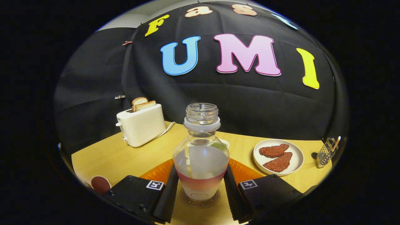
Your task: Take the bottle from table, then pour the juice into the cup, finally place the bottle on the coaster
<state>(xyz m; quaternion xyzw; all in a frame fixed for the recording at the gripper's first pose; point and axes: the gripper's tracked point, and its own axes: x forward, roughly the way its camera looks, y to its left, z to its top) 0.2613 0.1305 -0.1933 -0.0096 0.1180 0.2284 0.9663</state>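
bottle (201, 156) upright between the fingers, over the coaster (200, 200) by the tabletop's near edge | gripper (200, 190) fingers hug both flanks, pressing I judge | next: open, back off

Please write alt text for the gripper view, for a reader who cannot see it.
An uncapped bottle stands on a coaster between the gripper's fingers, which flank it closely; contact is unclear. Beyond sit a toaster holding toast and a plate of two reddish patties.

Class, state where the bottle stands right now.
The bottle stands upright on the coaster, between the gripper fingers, with the toaster beyond on its left.
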